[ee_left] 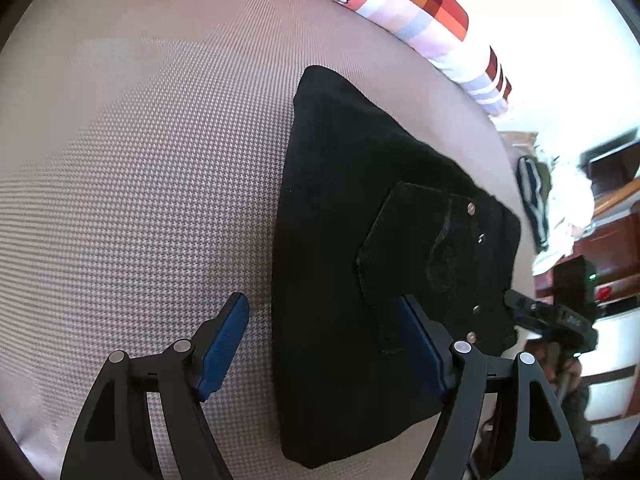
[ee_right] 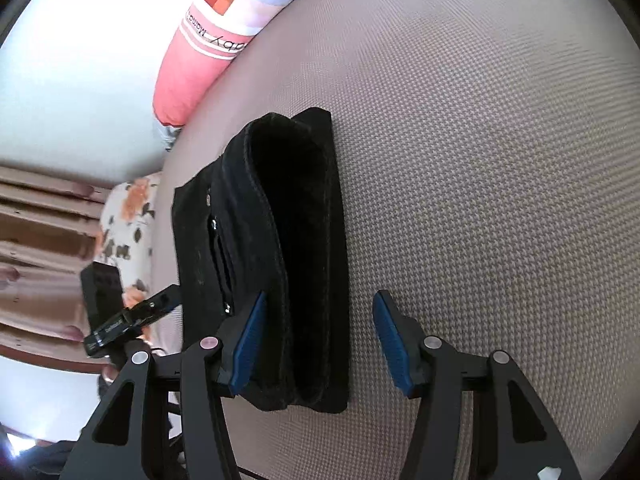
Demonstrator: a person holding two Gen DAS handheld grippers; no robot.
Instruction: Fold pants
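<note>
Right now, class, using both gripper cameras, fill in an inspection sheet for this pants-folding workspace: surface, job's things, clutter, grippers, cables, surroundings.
Surface: grey woven mattress, mostly bare.
Job's things: black pants, folded into a compact stack lying flat, back pocket up; layered edge visible from the right side.
Clutter: pink patchwork pillow at the mattress's far edge; floral cloth beside the mattress.
Grippers: left gripper open, empty; right gripper open, empty; both over the pants.
Cables: nothing seen.
Surroundings: wooden furniture, bright wall.
</note>
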